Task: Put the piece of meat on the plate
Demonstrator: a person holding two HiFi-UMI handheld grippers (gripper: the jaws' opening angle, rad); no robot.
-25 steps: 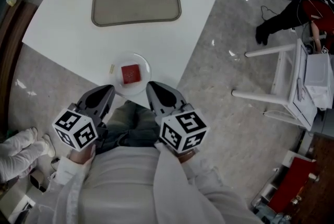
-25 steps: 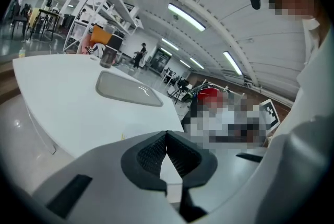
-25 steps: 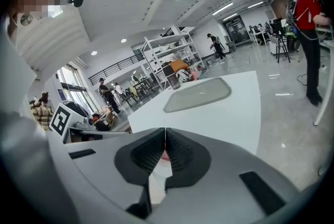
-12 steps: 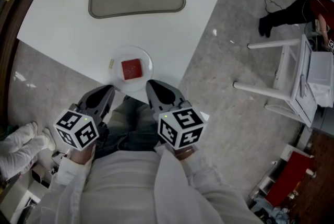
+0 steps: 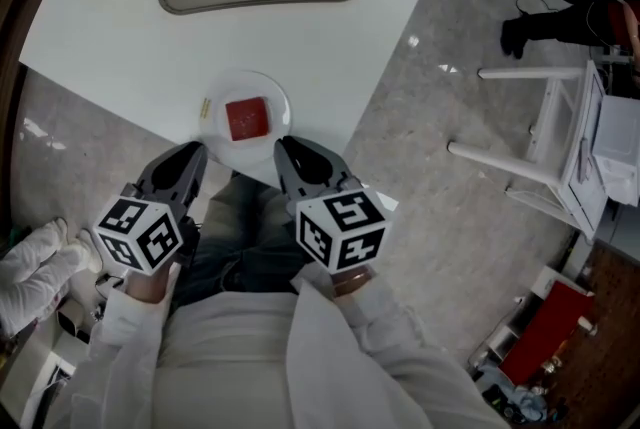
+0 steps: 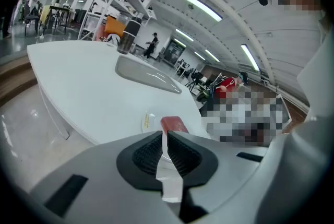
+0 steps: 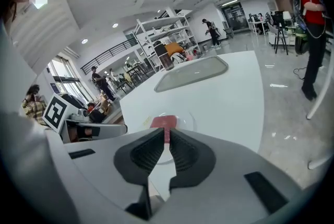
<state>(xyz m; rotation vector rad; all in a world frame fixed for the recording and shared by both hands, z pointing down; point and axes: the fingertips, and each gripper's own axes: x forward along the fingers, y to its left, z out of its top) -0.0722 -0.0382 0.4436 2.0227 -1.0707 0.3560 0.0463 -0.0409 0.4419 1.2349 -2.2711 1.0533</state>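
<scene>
Both empty and nearly closed, our left hand-held gripper (image 5: 187, 157) and right hand-held gripper (image 5: 291, 153) face the meat (image 5: 247, 118) just ahead: soft, we judge, so pinch its sides.

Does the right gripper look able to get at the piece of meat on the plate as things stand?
Probably yes: the piece of meat lies uncovered on the plate just ahead of the right gripper, nothing between, though its jaws are shut.

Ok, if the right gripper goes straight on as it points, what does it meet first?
Probably the near rim of the plate, with the piece of meat just beyond; depth is unclear.
</scene>
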